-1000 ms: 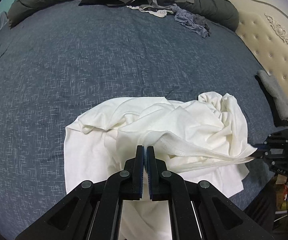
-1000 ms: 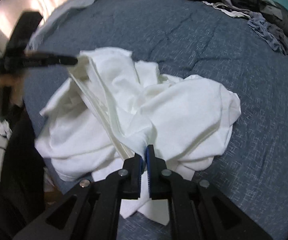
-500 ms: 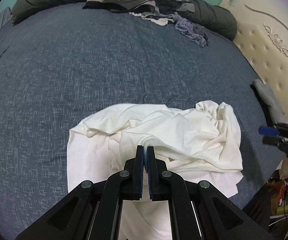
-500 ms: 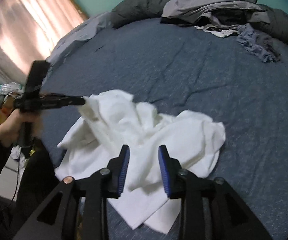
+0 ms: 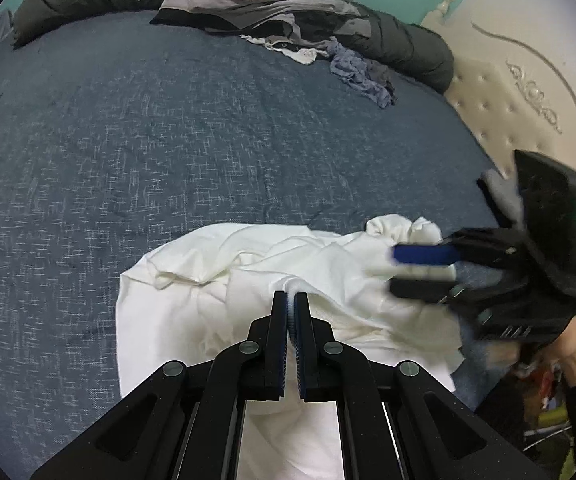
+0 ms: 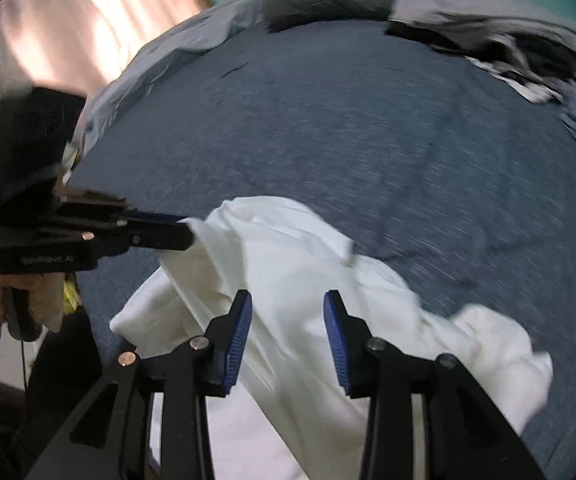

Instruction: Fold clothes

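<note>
the white garment point(image 5: 247, 280) lies crumpled on the blue bed point(image 5: 127, 140), at the near edge toward the headboard point(image 5: 508, 92) corner, part of it hanging off the edge below the grippers. it looks light, thin and limp: it bunches into soft ridges and sags wherever it is not held, so it will likely drape and slide, not keep a shape. the left gripper point(image 5: 291, 300) is clenched on a raised fold near the middle of the cloth, lifting a small peak. the right gripper point(image 6: 288, 312) is released, its blue pads wide apart over the cloth, not touching it as far as the blur allows. a sound second hold would be a hem or corner, not a mid-cloth ridge, so the pair can stretch it flat. a pile of dark clothes point(image 5: 288, 28) sits along the far edge, well apart.
</note>
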{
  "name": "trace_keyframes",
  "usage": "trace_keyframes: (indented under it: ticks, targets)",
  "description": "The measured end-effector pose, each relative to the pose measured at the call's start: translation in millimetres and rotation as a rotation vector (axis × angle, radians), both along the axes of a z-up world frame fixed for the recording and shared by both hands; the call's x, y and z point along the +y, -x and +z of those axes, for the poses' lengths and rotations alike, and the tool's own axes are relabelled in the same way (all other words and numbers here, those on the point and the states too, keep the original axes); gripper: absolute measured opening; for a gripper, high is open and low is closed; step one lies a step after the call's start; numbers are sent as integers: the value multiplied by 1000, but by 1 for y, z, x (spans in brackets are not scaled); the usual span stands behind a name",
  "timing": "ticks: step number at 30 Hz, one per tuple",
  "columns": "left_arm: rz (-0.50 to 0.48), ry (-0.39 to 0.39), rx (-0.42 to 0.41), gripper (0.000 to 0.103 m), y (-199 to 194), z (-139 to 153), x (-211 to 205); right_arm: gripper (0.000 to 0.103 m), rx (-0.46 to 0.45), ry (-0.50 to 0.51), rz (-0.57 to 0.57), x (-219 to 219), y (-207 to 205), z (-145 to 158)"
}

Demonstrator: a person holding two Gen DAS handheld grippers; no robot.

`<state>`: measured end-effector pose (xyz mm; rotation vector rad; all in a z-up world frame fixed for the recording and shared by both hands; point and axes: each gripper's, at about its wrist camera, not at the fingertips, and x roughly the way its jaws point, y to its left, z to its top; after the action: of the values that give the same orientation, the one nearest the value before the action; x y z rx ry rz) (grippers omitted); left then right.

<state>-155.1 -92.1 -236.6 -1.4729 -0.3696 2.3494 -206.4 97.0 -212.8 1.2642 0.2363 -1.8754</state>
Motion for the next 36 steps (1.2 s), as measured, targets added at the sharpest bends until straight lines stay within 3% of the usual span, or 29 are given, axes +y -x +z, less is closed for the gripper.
trace_keyframes:
  ticks: [3, 11, 15, 17, 18, 20, 21, 27, 36]
  targets:
    - [8, -12, 9, 3, 5, -1, -4, 37, -1, -40, 23, -21, 2, -14]
    - [2, -36, 31, 4, 7, 0, -5, 36, -30, 27, 31, -43, 7, -29]
    - [8, -46, 27, 5, 6, 2, -8, 13, -52, 50, 38, -46, 12, -33]
    - [18, -62, 21, 11, 5, 3, -12, 3, -41, 34, 40, -49, 11, -36]
    - [25, -62, 22, 13, 4, 4, -14, 2, -38, 22, 39, -50, 10, -37]
    - [44, -59, 22, 32, 2, 7, -20, 2, -9, 6, 32, -49, 6, -35]
    - [55, -57, 28, 35, 0, 10, -25, 2, -4, 9, 23, -46, 5, -32]
    - [117, -60, 31, 36, -7, 14, -52, 2, 66, 18, -108, -22, 19, -17]
    - [140, -69, 8, 36, -9, 0, -68, 2, 168, 40, -354, 62, 71, 34]
